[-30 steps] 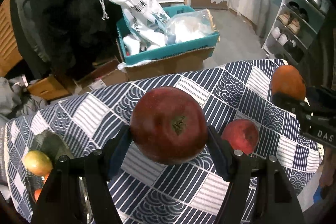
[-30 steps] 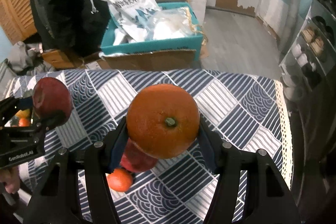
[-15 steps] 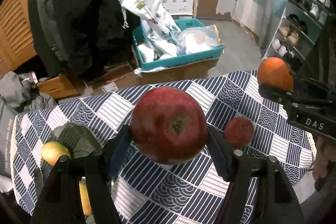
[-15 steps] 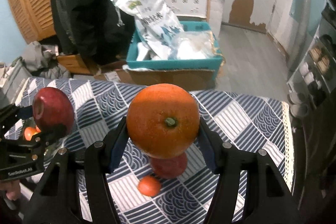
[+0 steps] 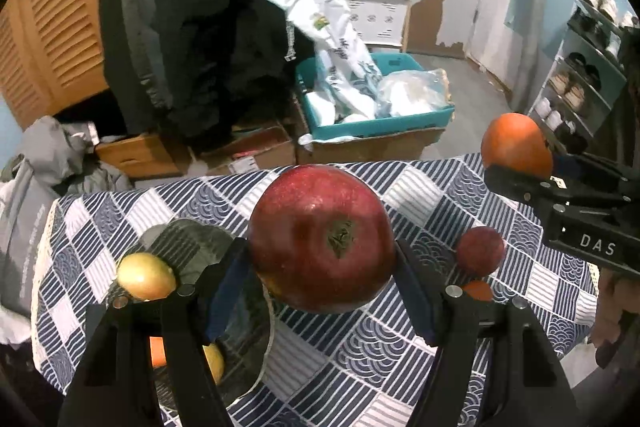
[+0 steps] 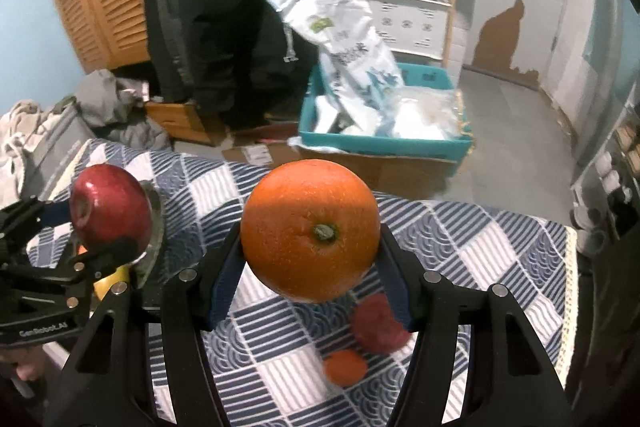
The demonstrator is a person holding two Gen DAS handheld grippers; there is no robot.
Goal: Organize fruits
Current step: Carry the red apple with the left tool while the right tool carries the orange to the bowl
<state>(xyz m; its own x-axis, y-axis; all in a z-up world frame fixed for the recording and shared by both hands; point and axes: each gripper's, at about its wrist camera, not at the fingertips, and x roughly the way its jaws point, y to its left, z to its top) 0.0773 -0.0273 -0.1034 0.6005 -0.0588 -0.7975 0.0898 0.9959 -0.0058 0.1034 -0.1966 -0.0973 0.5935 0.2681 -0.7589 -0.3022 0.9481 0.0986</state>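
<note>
My left gripper is shut on a large dark red apple, held above the patterned tablecloth. Below and to its left stands a glass bowl holding a yellow-green fruit and a small orange one. My right gripper is shut on a big orange, also lifted clear of the cloth. In the right wrist view the red apple and left gripper hang over the bowl at the left. A small red fruit and a small orange fruit lie on the cloth.
Beyond the table's far edge a teal bin on a cardboard box holds white bags. A person in dark clothes stands behind it. Grey clothing lies at the left, a shoe rack at the right. The cloth's right edge is near.
Both grippers have risen and drawn back with their fruit still held. The table looks smaller and more of the bowl at the left has come into view.
</note>
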